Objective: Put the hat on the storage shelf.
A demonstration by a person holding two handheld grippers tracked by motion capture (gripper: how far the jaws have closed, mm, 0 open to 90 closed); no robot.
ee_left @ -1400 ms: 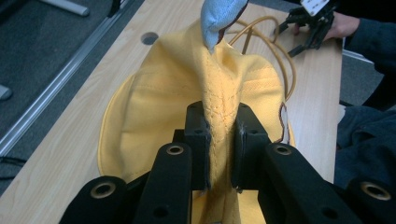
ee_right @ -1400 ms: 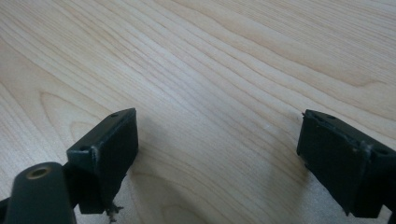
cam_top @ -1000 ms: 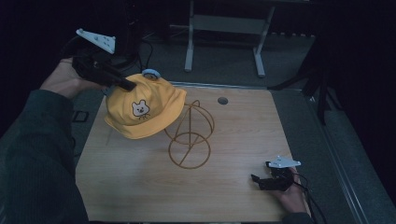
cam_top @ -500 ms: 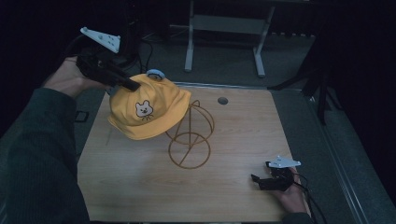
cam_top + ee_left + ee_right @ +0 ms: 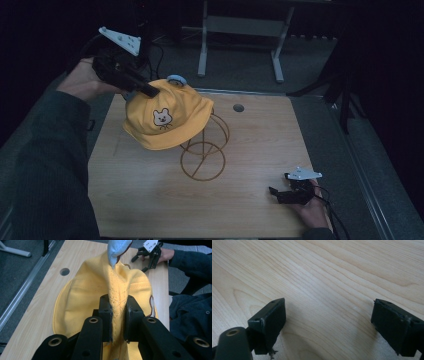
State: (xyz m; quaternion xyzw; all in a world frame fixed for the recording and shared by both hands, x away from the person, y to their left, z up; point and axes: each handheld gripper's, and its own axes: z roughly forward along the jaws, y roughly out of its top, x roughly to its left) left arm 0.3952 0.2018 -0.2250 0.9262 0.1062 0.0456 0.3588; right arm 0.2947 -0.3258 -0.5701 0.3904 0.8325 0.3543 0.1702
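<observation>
Pale wood worktop point(image 5: 150, 200), dark room around it; my left claw point(image 5: 117, 312) is clamped on the yellow cap point(image 5: 167, 120), right claw point(image 5: 329, 320) gaping.

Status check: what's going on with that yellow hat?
Left gripper shut on yellow hat, lifted by wire stand. Right gripper open, resting on table.

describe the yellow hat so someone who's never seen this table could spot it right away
On the wooden table, look left of centre, above the brown wire stand. The yellow hat hangs there, pinched by a fold in the left tongs. It alone is cloth: bright yellow, with a small bear face and a blue ear.
</observation>
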